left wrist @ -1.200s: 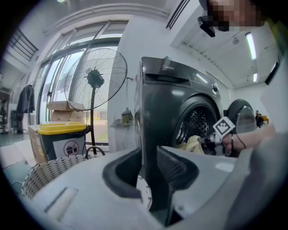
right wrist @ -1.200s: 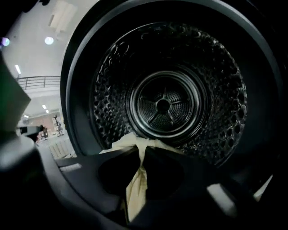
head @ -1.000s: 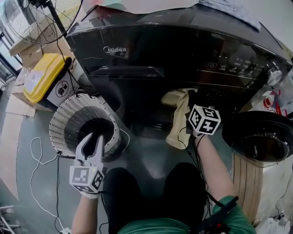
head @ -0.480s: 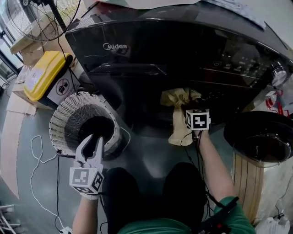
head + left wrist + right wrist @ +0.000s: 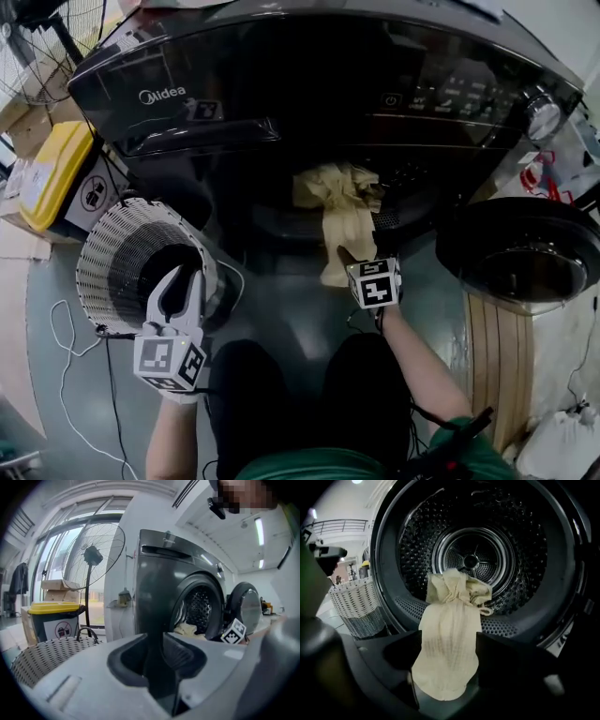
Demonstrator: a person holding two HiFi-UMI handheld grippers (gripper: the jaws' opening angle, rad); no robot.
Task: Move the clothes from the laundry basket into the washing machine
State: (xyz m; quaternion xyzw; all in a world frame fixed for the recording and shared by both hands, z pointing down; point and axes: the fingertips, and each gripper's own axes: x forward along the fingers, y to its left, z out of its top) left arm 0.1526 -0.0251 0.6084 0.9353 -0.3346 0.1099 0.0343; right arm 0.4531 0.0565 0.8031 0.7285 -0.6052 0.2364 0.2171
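My right gripper [image 5: 449,643] points into the open mouth of the dark grey front-loading washing machine [image 5: 281,84], just below the middle of the head view. Its jaws have just been opening and now stand wide apart. The pale yellow knitted cloth [image 5: 449,616] hangs loose between them, gripped by neither pad. Its bunched top lies at the lip of the perforated steel drum [image 5: 473,557], and its tail drapes down over the door seal. My left gripper [image 5: 177,281], lower left in the head view, hovers by the rim of the white woven laundry basket [image 5: 94,272], jaws parted, nothing in them. The washer's round door [image 5: 520,258] stands open at the right edge.
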